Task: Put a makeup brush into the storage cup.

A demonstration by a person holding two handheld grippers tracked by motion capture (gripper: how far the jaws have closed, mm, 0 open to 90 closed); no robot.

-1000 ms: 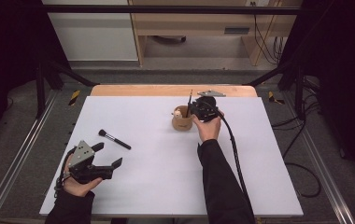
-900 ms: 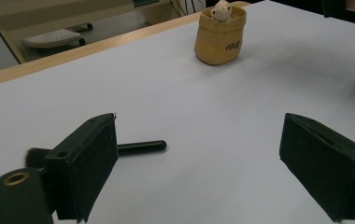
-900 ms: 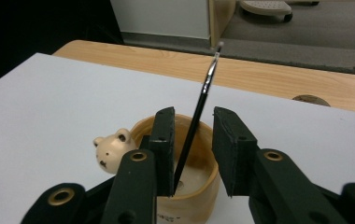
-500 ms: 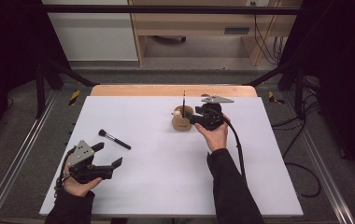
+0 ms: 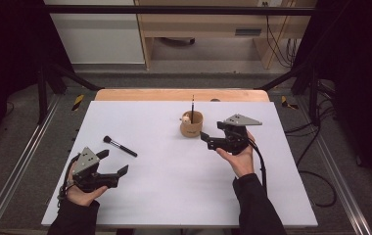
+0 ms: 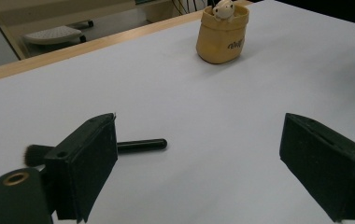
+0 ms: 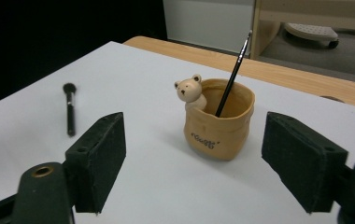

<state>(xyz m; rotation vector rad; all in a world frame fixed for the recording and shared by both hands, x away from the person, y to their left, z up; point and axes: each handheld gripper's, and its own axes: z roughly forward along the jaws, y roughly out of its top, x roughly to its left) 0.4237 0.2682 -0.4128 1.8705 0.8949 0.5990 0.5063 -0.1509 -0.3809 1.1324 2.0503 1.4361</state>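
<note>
White table (image 5: 174, 196) fills the scene, with a dark room beyond. In the left gripper view a jaw hides part of the makeup brush (image 6: 140, 146) lying near the left gripper (image 5: 111, 164), which is spread wide and empty. Just beside the tan cup (image 7: 218, 125), which holds a thin brush (image 7: 233, 70) and a bear figure (image 7: 189, 90), the right gripper (image 5: 207, 140) also gapes empty.

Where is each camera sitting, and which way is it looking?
High view: above the person's side, looking forward and down; shows both forearms, left gripper, right gripper.
Left gripper view: between its own open jaws, toward makeup brush.
Right gripper view: between its open jaws, facing bear cup holding thin brush.
All share the cup.
</note>
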